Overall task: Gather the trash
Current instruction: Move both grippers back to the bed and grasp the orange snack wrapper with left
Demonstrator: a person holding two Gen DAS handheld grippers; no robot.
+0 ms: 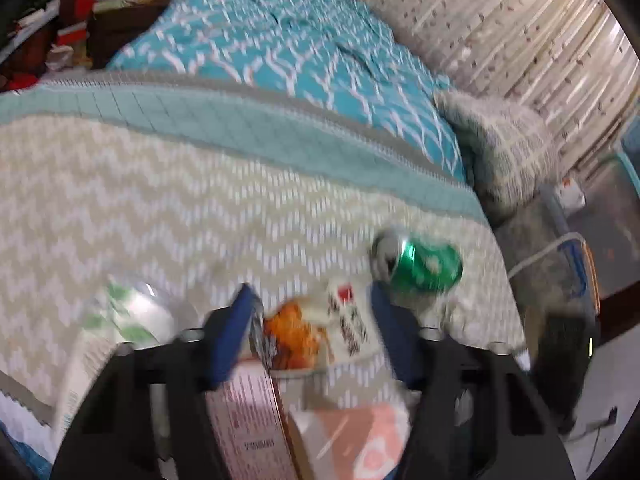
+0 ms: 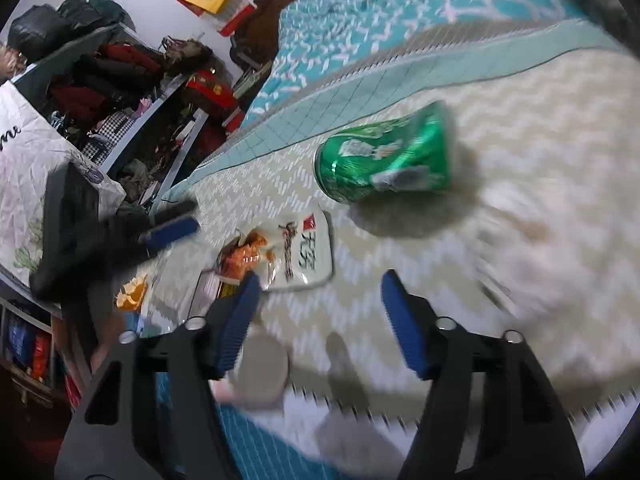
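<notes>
A dented green aluminium drink can (image 2: 382, 156) lies on its side on the chevron-patterned bed cover, its silver top end showing in the left wrist view (image 1: 416, 260). Just nearer and to its left lies a flat white plastic snack wrapper (image 2: 296, 248) with orange food pictured and red-black lettering, face up (image 1: 320, 328). The 2 pieces sit near each other, apart.
</notes>
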